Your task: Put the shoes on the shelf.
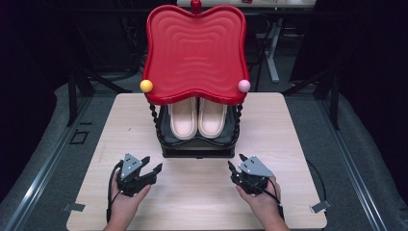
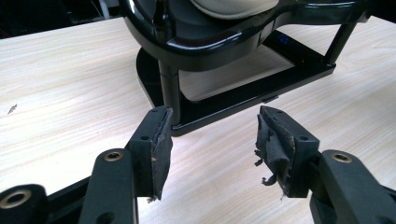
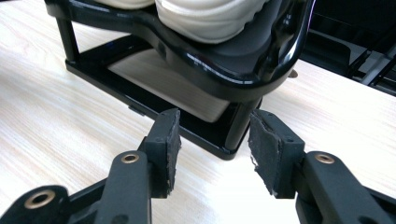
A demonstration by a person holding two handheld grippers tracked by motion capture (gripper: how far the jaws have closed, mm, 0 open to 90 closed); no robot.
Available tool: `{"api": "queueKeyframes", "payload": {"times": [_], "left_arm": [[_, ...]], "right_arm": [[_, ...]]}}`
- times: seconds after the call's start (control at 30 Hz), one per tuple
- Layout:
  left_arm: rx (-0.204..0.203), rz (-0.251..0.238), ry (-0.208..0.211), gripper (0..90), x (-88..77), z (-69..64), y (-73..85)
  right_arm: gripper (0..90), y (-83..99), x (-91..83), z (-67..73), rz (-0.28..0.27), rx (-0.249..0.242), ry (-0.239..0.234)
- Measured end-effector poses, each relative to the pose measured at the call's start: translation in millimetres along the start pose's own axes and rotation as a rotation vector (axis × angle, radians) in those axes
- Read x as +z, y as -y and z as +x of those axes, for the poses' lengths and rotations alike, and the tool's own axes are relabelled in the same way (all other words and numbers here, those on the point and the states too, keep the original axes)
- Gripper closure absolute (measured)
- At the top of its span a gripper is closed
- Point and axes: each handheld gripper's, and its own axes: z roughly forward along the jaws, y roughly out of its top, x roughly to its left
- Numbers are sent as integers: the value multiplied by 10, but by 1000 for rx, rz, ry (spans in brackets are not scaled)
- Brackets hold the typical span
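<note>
A black shoe rack (image 1: 197,150) stands at the middle of the wooden table (image 1: 192,197), with a pair of cream slippers (image 1: 197,118) on its lower shelf and a red wavy tray (image 1: 195,53) as its top. My left gripper (image 1: 152,163) hovers open near the rack's front left corner, nothing between its jaws. My right gripper (image 1: 236,161) hovers open near the front right corner, also with nothing in it. In the left gripper view the left gripper (image 2: 212,135) faces the rack's base (image 2: 233,100). In the right gripper view the right gripper (image 3: 212,135) faces the shelf (image 3: 201,63) and a slipper (image 3: 205,16).
A yellow ball (image 1: 146,85) and a pink ball (image 1: 244,85) sit at the red tray's front corners. Twisted black posts (image 1: 155,120) carry the tray. Grey floor and dark table legs surround the table; bare tabletop lies on both sides of the rack.
</note>
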Motion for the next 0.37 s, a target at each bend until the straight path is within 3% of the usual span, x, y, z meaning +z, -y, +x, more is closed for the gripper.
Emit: {"api": "queueKeyframes", "payload": {"times": [0.17, 0.37], "left_arm": [[-14, 15, 0, 448, 7, 9, 82], [8, 17, 3, 429, 30, 3, 126]], "right_arm": [[523, 93, 0, 16, 8, 6, -11], [495, 194, 5, 20, 19, 2, -18]]}}
